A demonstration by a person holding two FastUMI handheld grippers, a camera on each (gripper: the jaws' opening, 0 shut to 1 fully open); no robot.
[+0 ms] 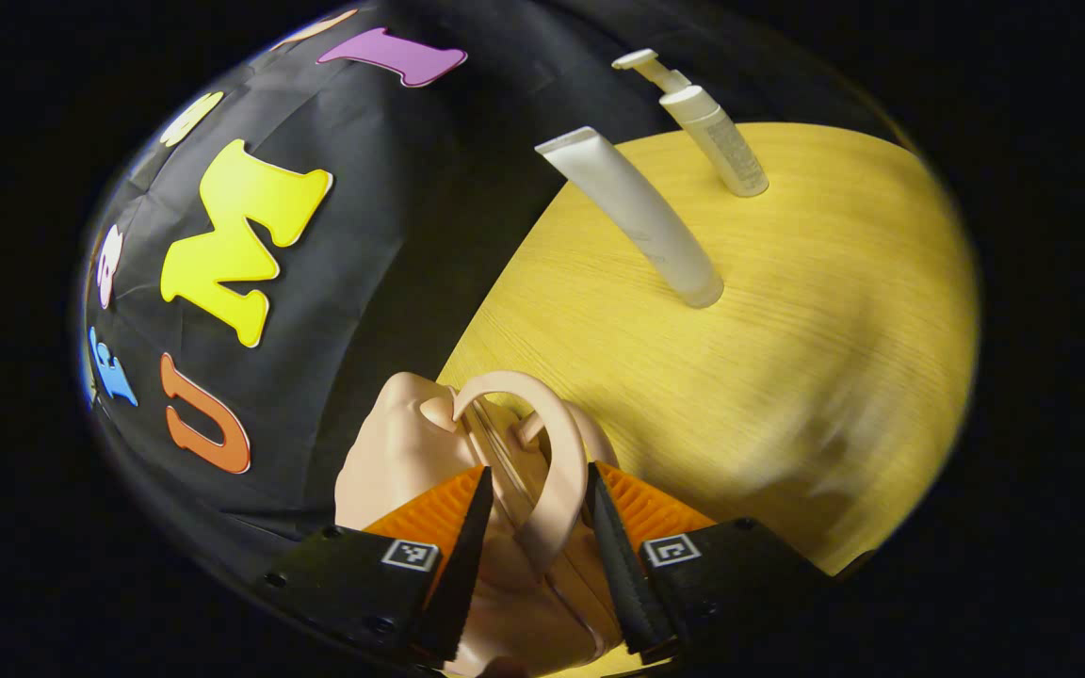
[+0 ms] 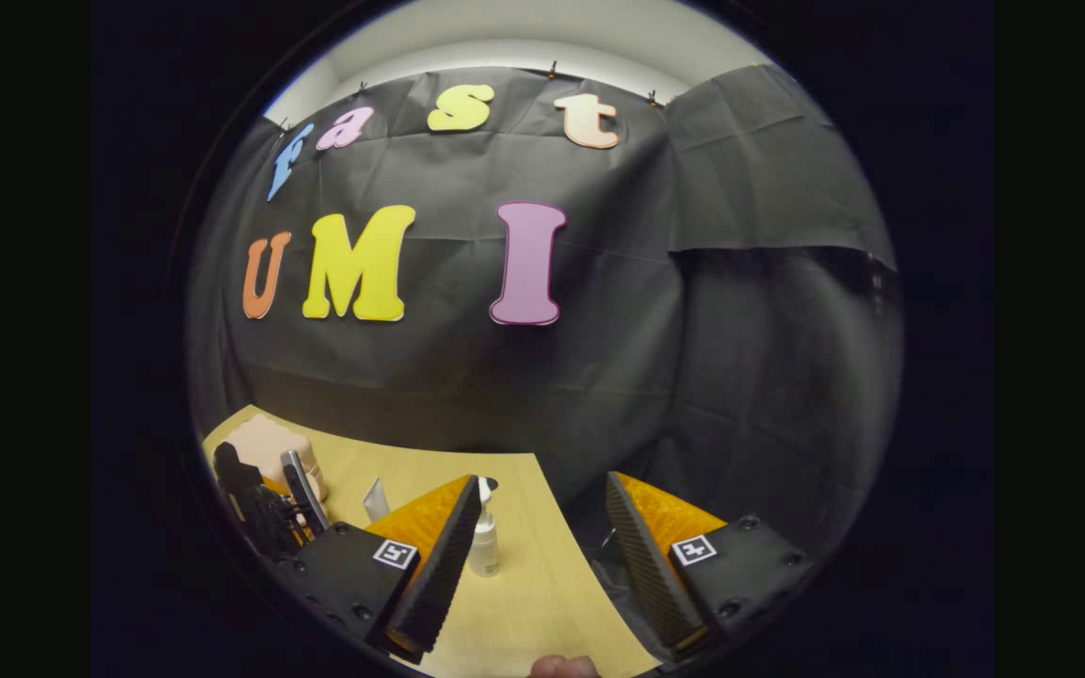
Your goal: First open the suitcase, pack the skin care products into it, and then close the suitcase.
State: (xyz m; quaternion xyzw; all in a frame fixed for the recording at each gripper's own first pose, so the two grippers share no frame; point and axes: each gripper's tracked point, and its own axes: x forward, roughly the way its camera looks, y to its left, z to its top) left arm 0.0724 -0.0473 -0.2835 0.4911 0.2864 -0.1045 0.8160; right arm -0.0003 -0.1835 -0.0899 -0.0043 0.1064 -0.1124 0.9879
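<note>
Two hand-held grippers, one closed on a handle, one spread in the air.

The left gripper (image 1: 535, 527) is seen with its fingers set on either side of the suitcase's handle (image 1: 557, 452), both pressed against the curved loop, and the view is tilted strongly. In the right gripper view, the left gripper (image 2: 269, 504) is seen at the suitcase (image 2: 265, 443), tipped over it. The right gripper (image 2: 542, 556) is held well apart from the suitcase, fingers spread wide with nothing between them. A fingertip (image 2: 563, 667) is glimpsed beneath it.
</note>
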